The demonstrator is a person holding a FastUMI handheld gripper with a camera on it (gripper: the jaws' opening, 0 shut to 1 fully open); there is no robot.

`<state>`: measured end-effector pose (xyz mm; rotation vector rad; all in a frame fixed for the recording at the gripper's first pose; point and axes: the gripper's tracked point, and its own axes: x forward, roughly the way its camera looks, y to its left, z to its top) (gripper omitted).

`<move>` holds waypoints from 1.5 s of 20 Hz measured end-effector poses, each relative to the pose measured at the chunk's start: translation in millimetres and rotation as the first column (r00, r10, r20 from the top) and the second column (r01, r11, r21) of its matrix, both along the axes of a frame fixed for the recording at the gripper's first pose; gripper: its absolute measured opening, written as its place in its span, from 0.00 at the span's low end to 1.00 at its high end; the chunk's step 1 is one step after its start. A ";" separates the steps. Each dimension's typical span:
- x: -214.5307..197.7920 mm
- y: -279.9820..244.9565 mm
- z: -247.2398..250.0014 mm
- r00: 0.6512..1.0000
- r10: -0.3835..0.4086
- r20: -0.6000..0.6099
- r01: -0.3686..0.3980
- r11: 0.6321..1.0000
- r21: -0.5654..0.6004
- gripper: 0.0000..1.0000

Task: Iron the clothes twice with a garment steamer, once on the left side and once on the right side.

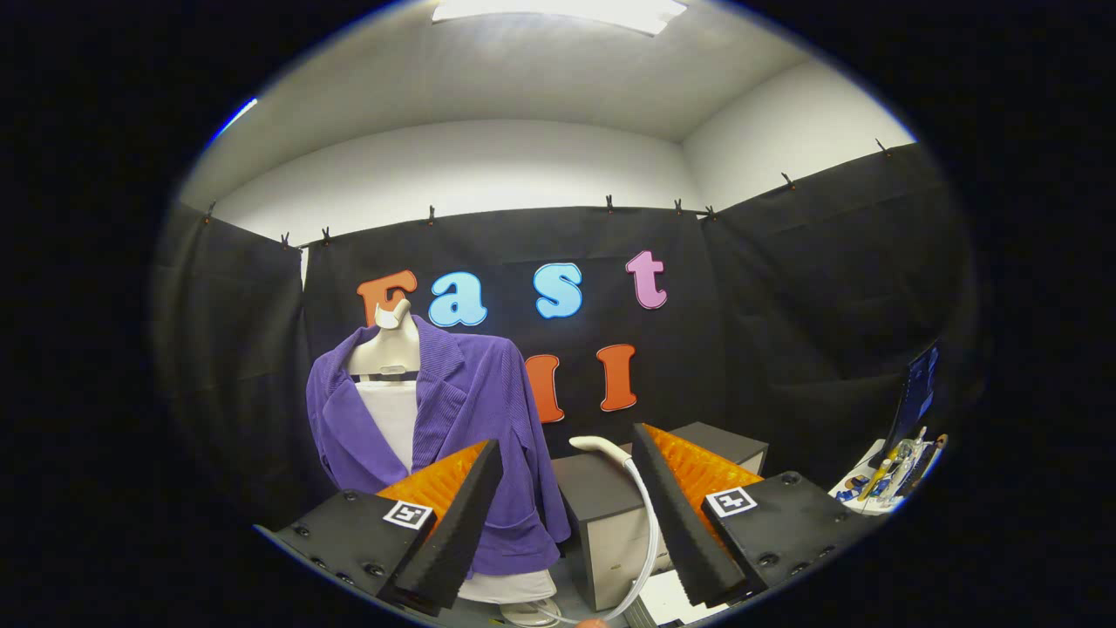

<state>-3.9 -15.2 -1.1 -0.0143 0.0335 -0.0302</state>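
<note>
**Steamer Pickup: Claw Open, Nothing Held**

The claw [567, 523] stands open and empty. The garment steamer [610, 453] rests on a grey box [602, 515] just ahead, its hose [649, 541] trailing down. Likely light and rigid; grip the handle. The purple jacket [471, 419] hangs far left on a mannequin [388, 349], soft and loose.

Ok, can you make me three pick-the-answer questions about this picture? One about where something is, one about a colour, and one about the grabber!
1. Where is the white steamer head?
A. on the grey box, between the fingers
B. on the mannequin's neck
C. on the ceiling

2. What colour is the jacket on the mannequin?
A. green
B. purple
C. yellow

3. What is the gripper doing?
A. squeezing the jacket
B. squeezing the hose
C. open, holding nothing

Answers: 1 A, it rests on the box top; 2 B, the cloth is purple; 3 C, the fingers stand apart.
</note>
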 end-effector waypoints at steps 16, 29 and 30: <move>166.9 -67.4 -23.2 0.995 0.034 -0.093 -0.036 0.999 -0.020 0.98; 422.8 -129.5 -159.4 0.943 0.108 -0.315 -0.127 0.991 -0.040 0.98; 442.0 -133.5 -174.5 0.936 0.110 -0.334 -0.133 0.990 -0.048 0.98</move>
